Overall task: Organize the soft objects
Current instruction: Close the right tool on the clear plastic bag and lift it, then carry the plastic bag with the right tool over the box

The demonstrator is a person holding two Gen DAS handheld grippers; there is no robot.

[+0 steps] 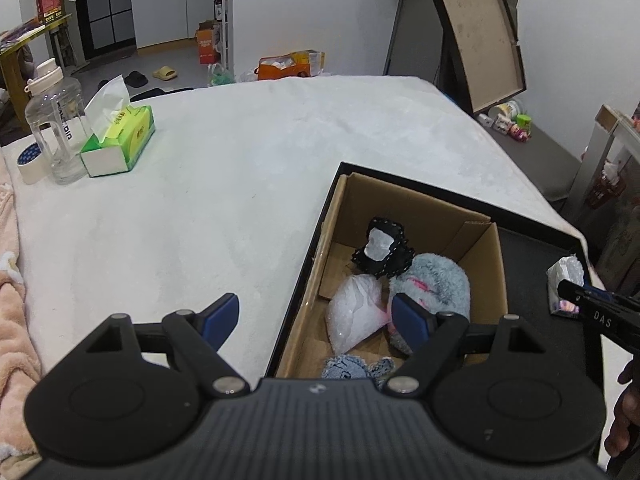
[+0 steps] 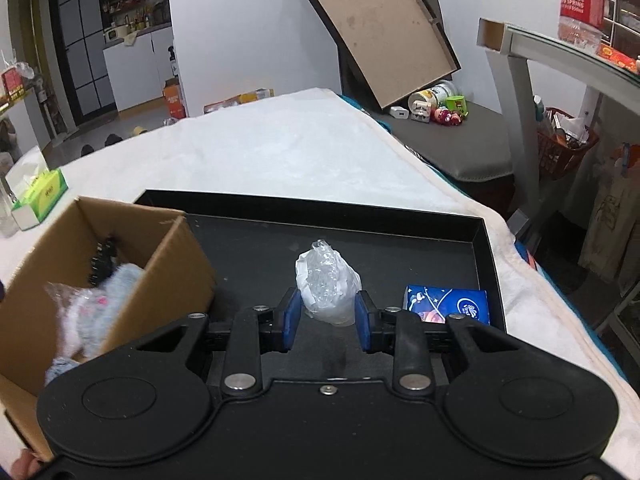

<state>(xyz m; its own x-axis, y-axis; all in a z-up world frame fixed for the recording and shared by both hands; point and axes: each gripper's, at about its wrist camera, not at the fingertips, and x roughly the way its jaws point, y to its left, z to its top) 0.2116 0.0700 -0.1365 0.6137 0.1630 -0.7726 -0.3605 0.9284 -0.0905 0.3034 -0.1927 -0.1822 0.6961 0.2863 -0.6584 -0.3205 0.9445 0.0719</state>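
My right gripper is shut on a white plastic-wrapped bundle, held just above the black tray. A blue tissue pack lies in the tray to its right. The cardboard box stands at the tray's left end. In the left wrist view the box holds a black pouch with a white label, a grey-blue plush, a clear bag and a blue-grey cloth. My left gripper hangs open over the box's near left corner, holding nothing. The right gripper with its bundle shows at the right.
The tray rests on a white blanket-covered surface. At its far left stand a green tissue box, a clear water bottle and a tape roll. A pink towel lies along the left edge.
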